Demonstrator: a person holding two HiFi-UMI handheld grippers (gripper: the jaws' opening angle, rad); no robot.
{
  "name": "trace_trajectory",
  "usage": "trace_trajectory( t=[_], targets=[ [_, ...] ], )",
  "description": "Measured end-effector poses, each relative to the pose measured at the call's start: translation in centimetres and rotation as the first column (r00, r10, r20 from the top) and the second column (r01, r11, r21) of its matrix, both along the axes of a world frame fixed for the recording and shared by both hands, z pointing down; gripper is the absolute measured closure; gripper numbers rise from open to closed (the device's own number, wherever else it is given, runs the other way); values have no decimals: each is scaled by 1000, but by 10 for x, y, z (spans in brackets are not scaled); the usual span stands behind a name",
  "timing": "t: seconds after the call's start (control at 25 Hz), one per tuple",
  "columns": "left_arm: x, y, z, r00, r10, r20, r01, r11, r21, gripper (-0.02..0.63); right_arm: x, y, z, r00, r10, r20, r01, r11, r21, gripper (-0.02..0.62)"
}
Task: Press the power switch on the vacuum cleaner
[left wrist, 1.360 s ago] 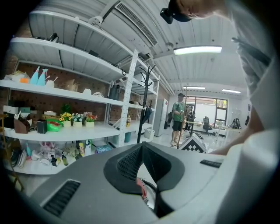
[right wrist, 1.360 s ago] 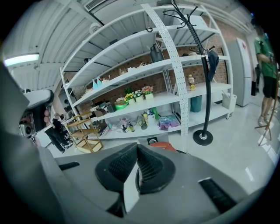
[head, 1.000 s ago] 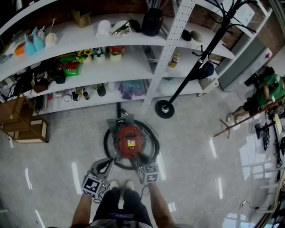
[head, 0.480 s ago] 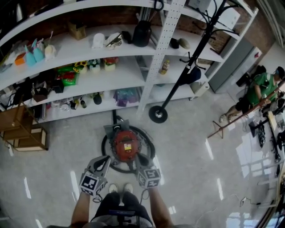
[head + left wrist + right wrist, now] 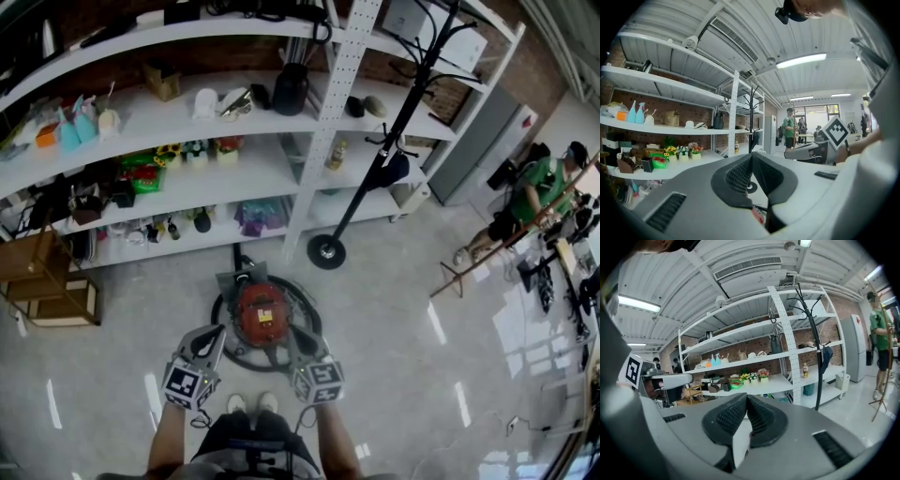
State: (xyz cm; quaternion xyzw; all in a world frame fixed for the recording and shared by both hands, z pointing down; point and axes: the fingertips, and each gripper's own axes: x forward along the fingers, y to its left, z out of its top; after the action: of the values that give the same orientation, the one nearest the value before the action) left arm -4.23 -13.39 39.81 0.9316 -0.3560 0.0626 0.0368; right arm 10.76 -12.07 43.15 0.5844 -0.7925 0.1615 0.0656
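The vacuum cleaner (image 5: 260, 315) is a round red canister with a yellow label, standing on the floor inside a ring of black hose. Its switch is too small to make out. My left gripper (image 5: 210, 335) hangs over the hose's left side, and my right gripper (image 5: 296, 338) over the canister's near right edge. Both are held level, pointing at the shelves. The left gripper (image 5: 751, 157) has its jaws closed tip to tip, with a sliver of red vacuum (image 5: 758, 216) below. The right gripper (image 5: 746, 397) is also shut on nothing.
White shelves (image 5: 234, 178) loaded with small goods run behind the vacuum. A black coat stand with a round base (image 5: 325, 251) stands to the right of it. A wooden crate (image 5: 47, 281) sits at the left. A person in green (image 5: 539, 183) is far right.
The view has pulled back and up, so the vacuum looks smaller. Both grippers have lifted off the canister's near edge, and the left one has swung forward beside it.
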Motion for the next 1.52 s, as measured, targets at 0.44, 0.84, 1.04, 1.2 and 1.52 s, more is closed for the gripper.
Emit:
trace_trajectory(
  t=[0.44,0.84,1.04,1.2,1.52],
  targets=[
    [2,8,-28,1000,21,-1,-21,999,44,598,7,25,-37,999,51,-1,-51,997,52,581],
    [0,14,-44,1000,24,4,-24,998,63,598,5,34,-55,999,52,-14,-51,996,71,581],
    [2,15,-52,1000,21,0,-21,998,60,598,8,37,-58,998,50,-23,-48,995,82,581],
    [4,13,-54,1000,24,6,-24,998,65,598,8,35,-68,998,55,-16,-53,993,104,581],
    [1,7,-65,1000,0,-1,0,996,84,598,11,32,-76,999,35,-19,-33,992,121,581]
  ],
)
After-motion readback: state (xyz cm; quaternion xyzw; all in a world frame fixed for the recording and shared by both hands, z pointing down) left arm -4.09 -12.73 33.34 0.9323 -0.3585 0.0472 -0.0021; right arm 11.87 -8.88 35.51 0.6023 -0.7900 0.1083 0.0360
